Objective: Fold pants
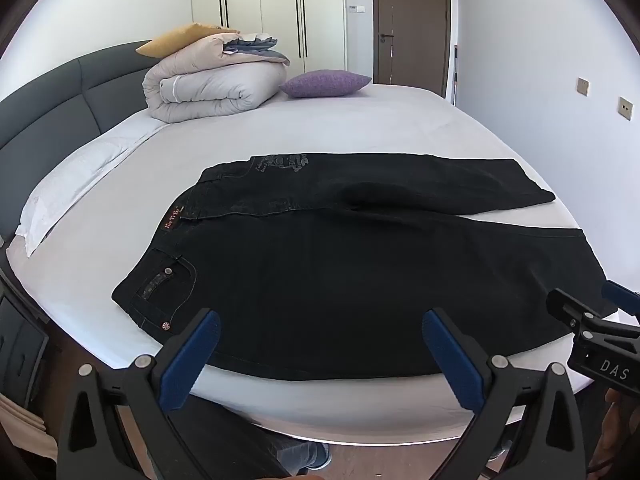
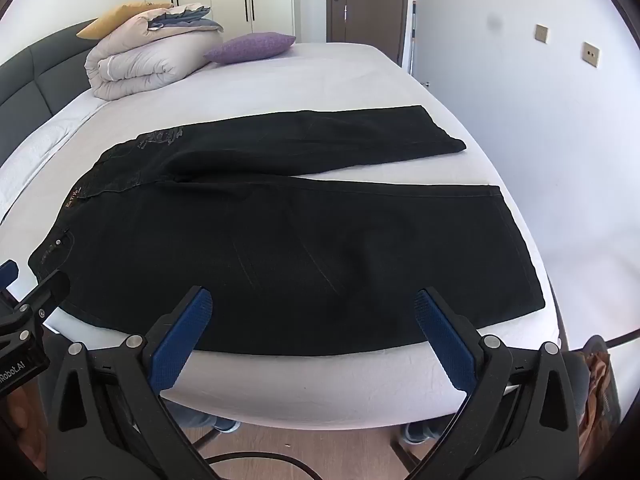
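Black jeans lie flat on the white bed, waistband to the left, both legs stretched to the right and spread apart at the hems. In the right wrist view the same jeans fill the near half of the bed. My left gripper hovers open over the near edge of the jeans below the pocket area, nothing between its blue pads. My right gripper is open above the near leg, also empty. Each gripper shows at the edge of the other's view: the right gripper, the left gripper.
A folded duvet with a yellow pillow on top and a purple cushion sit at the head end by the dark headboard. A white wall runs close along the bed's far right side. A person's feet and a cable show below on the floor.
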Available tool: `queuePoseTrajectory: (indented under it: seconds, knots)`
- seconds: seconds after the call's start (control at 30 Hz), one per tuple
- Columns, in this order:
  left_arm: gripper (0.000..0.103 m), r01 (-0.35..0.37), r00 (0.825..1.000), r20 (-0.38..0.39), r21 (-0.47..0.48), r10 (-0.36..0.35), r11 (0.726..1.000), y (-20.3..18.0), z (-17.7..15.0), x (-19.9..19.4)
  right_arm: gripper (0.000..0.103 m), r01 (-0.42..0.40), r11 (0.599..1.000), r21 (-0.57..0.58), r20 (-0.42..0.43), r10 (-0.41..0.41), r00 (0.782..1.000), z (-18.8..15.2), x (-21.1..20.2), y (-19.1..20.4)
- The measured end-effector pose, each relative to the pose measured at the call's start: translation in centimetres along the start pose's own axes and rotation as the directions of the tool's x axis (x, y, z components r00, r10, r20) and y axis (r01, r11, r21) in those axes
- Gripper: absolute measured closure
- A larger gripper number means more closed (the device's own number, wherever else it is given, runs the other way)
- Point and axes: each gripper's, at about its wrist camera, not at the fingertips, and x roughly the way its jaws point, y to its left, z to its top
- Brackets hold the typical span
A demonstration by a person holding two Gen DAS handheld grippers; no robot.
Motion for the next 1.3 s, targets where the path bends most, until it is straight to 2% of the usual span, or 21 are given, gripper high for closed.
queuePoseTrajectory:
  seconds: [1.3]
  knots:
    - [0.0, -0.003, 1.0, -0.009, 0.006, 0.003, 1.0, -0.03, 0.02, 0.01, 0.0, 0.006, 1.0, -0.005, -0.003, -0.006, 1.0, -0.08, 0.14, 0.14]
